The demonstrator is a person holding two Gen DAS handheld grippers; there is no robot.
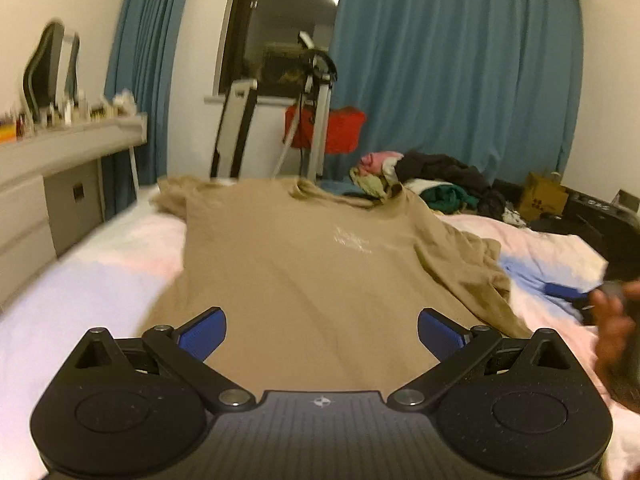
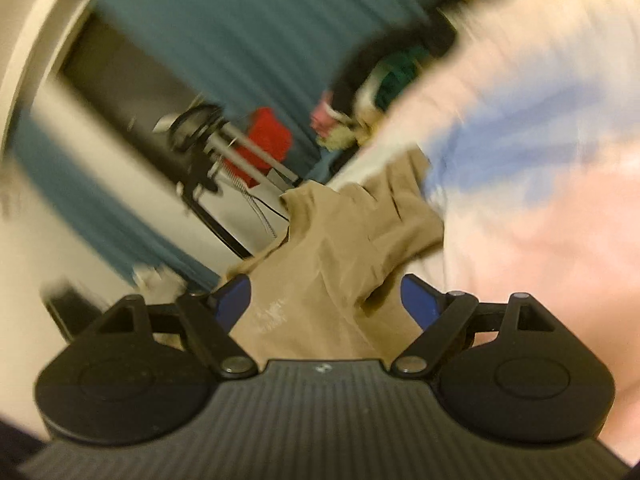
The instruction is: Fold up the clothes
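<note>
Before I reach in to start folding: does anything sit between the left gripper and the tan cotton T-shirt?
Nothing visible: the open left gripper hovers directly over the tan cotton T-shirt.

1. Blue curtains [image 1: 460, 72] hang at twelve o'clock, flanking a dark window [image 1: 296, 20].
2. A red bag [image 1: 340, 132] sits below the window.
3. A grey dresser [image 1: 52, 184] stands at nine o'clock.
4. A cardboard box [image 1: 544, 196] rests at three o'clock.
</note>
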